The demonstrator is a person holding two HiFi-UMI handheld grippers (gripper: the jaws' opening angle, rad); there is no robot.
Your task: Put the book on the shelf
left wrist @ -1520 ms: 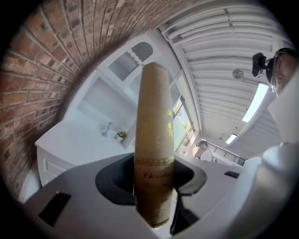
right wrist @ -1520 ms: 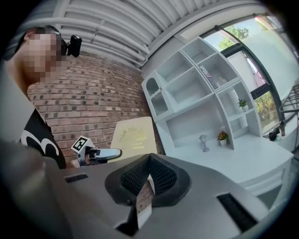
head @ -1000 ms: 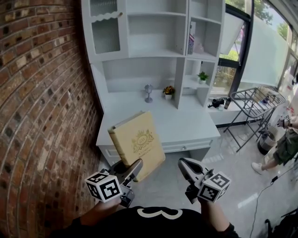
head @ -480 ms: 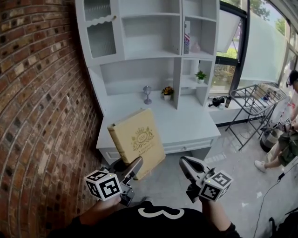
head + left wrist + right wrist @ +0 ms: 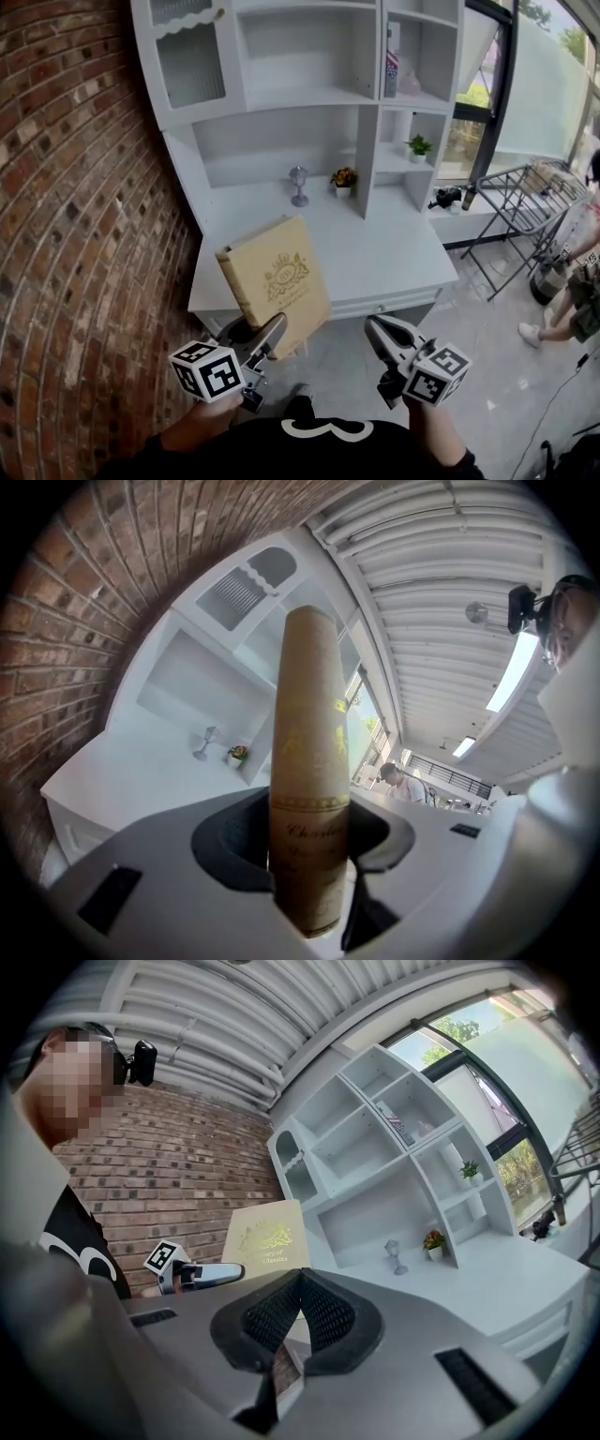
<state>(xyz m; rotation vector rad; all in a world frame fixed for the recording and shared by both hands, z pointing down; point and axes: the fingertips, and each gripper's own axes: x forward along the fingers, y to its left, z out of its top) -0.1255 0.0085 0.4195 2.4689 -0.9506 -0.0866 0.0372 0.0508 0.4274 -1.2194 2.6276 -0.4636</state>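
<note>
A tan book [image 5: 277, 281] with a gold emblem stands upright in my left gripper [image 5: 265, 338], whose jaws are shut on its lower edge. In the left gripper view the book's spine [image 5: 307, 771] rises between the jaws. My right gripper [image 5: 379, 333] is shut and empty, level with the left one, to the right of the book. From the right gripper view the book's cover [image 5: 265, 1238] shows at the left. The white shelf unit [image 5: 309, 94] with open compartments stands ahead over a white desk [image 5: 375, 253].
A brick wall [image 5: 75, 216] runs along the left. On the desk stand a small goblet [image 5: 299, 185] and a flower pot [image 5: 343, 180]; a potted plant [image 5: 418, 147] sits on a side shelf. A metal rack [image 5: 525, 202] and a person [image 5: 577, 291] are at the right.
The desk and shelf unit have come closer and larger in the head view. Both grippers keep the same pose, the book still held in the left one.
</note>
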